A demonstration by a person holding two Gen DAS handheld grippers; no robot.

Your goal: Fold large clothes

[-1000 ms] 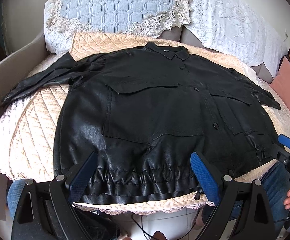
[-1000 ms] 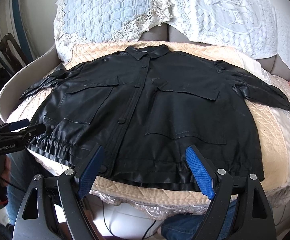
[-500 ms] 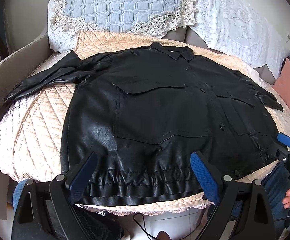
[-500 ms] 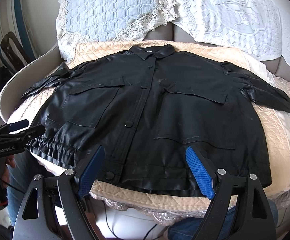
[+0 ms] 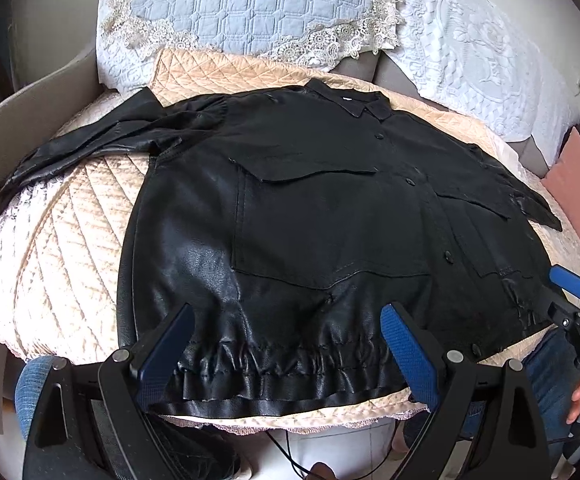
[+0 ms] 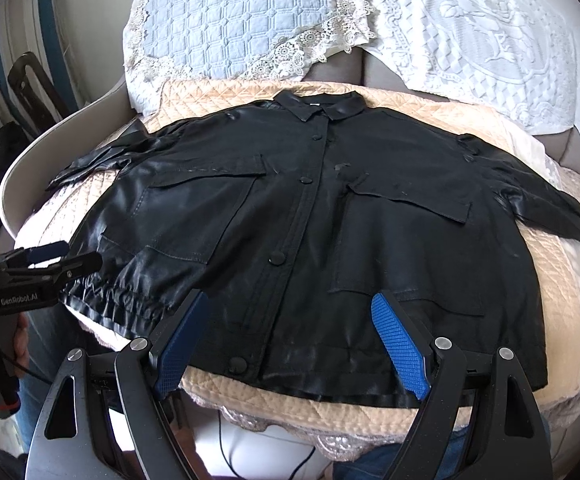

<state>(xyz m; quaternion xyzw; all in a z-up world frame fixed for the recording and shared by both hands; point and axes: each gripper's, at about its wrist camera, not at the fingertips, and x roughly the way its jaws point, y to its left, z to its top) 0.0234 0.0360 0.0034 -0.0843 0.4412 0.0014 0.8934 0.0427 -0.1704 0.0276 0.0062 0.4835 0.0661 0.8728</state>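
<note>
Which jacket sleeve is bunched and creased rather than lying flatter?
The sleeve on the left gripper's side; the opposite sleeve lies flatter, angled outward.

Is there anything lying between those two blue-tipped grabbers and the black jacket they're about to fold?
Nothing visible. The black jacket lies spread flat, front up, on the quilted cover. The left hand-held gripper and the right hand-held gripper are both open at its near hem, with no object in between.

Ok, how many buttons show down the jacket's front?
4 on the jacket: top button under the collar, second button at chest height, third button lower, hem button. The collar may hide another.
</note>
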